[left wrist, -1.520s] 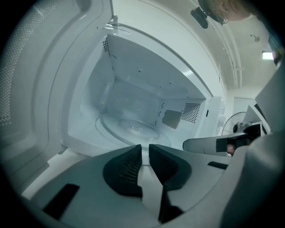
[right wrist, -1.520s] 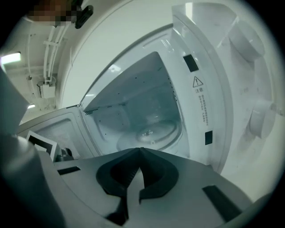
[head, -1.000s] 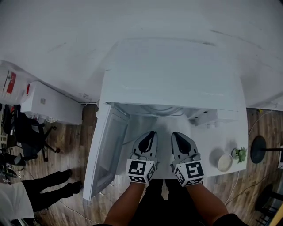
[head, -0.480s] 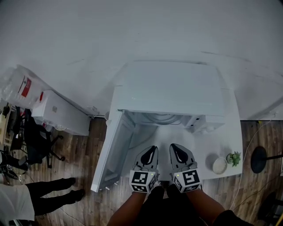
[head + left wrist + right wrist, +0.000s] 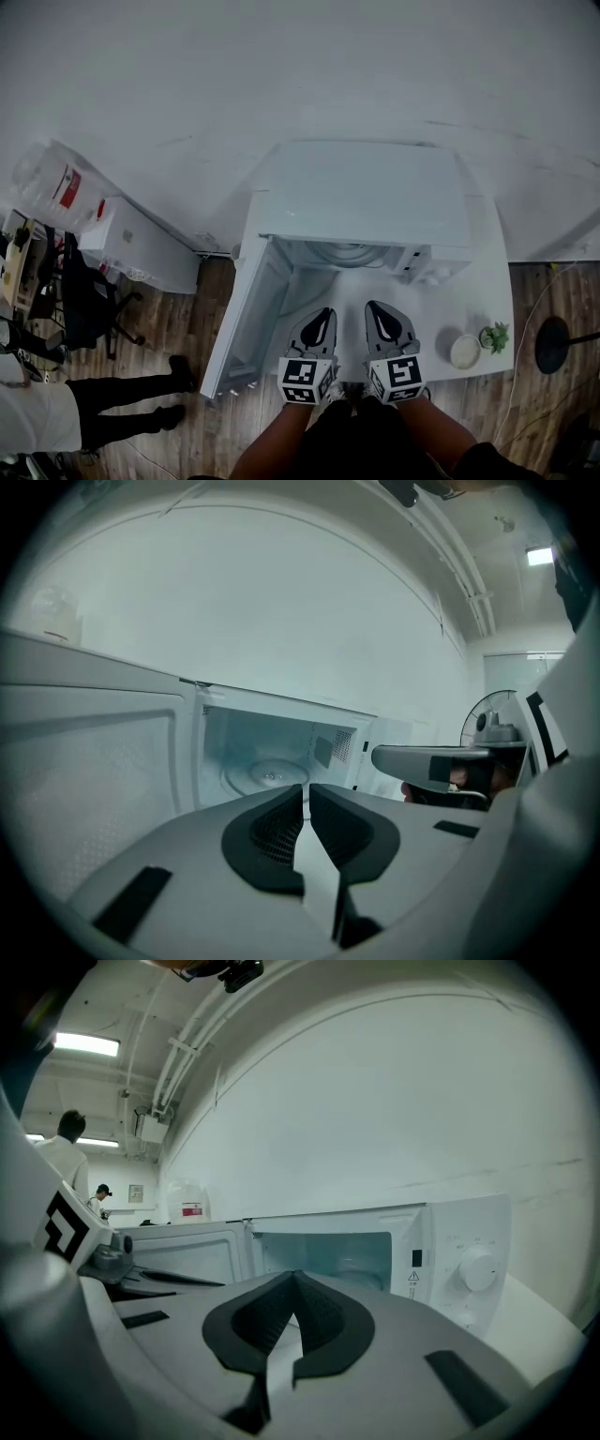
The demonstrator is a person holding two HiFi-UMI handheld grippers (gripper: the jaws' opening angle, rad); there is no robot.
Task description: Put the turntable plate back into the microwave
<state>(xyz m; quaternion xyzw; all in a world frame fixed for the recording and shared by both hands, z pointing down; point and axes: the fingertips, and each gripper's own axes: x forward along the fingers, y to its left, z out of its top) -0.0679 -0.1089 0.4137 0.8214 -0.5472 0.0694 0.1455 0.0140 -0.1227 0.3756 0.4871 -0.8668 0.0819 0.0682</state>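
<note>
Left claw (image 5: 307,789): I read the jaws as almost together, nothing between them.
Right claw (image 5: 295,1281): tips touching, nothing held.
Turntable plate (image 5: 267,775): lying on the cavity floor inside the microwave (image 5: 366,192).
Door (image 5: 239,319): swung open to the left.
Position: both side by side before the opening, above the white surface (image 5: 473,305).

Left gripper (image 5: 322,315) shut, empty; right gripper (image 5: 376,309) shut (side by side)
</note>
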